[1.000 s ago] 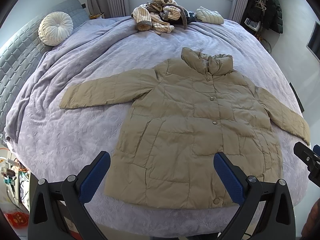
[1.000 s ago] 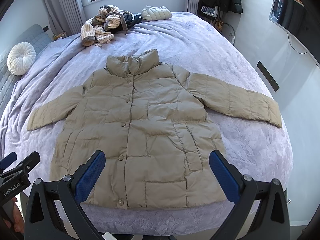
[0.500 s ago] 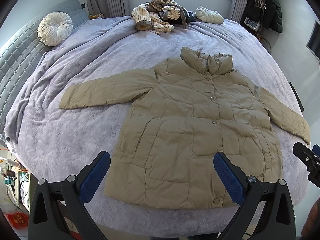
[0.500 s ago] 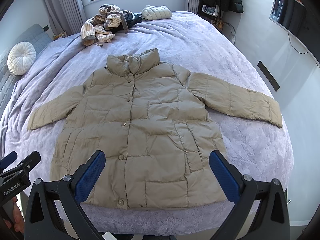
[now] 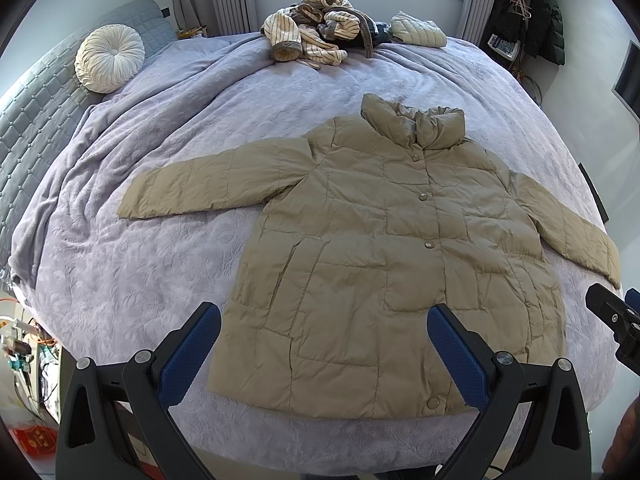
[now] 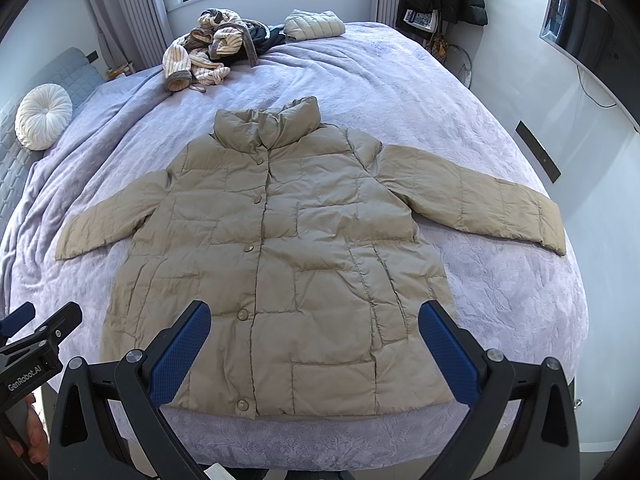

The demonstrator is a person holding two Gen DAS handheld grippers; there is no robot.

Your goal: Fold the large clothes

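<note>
Here khaki jacket point(image 5: 392, 264) flat on bed point(image 5: 120, 280); left gripper point(image 5: 324, 344), right gripper point(image 6: 316, 340) spread wide, empty (handles cropped).

Quilted matt jacket point(image 5: 384, 264), seemingly plush bedspread point(image 5: 132, 280)

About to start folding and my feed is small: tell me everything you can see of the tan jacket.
The jacket is a tan quilted puffer, thin and wrinkled, lying flat and face up on the purple bedspread. Its front is snapped shut, collar standing up toward the window, both sleeves spread out to the sides, hem at the near edge of the bed. Slanted pockets show low on the front. Nothing lies on it. Both grippers hover open near the hem, not touching it.
</note>
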